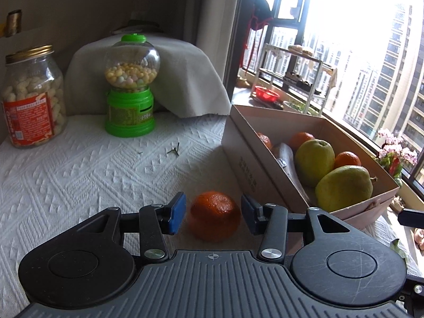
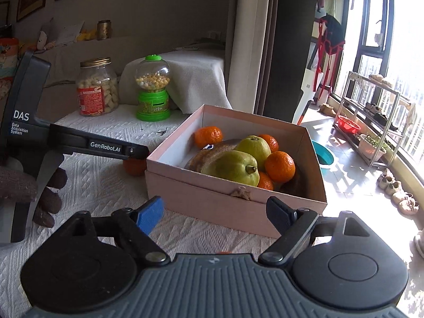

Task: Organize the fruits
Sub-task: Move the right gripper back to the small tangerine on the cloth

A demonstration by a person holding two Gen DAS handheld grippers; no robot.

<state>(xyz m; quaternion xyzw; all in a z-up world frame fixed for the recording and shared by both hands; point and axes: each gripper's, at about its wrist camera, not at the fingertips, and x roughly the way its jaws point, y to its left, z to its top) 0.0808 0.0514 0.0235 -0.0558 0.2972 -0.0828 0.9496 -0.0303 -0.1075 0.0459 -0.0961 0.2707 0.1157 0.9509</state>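
Observation:
A loose mandarin (image 1: 215, 215) lies on the white tablecloth just left of a pink cardboard box (image 1: 254, 164). My left gripper (image 1: 214, 216) is open, its blue pads on either side of the mandarin with small gaps. The box (image 2: 212, 198) holds several mandarins (image 2: 279, 166), two green pears (image 2: 230, 168) and a brown sweet potato (image 2: 209, 153). My right gripper (image 2: 216, 216) is open and empty in front of the box's near wall. The left gripper (image 2: 132, 153) and the loose mandarin (image 2: 133, 167) also show in the right wrist view.
A green candy dispenser (image 1: 129, 87) and a glass snack jar (image 1: 33, 98) stand at the back of the table before a cloth-covered object (image 1: 190, 76). Small dark stems (image 1: 173, 150) lie on the cloth. The table's right edge drops to the floor by the window.

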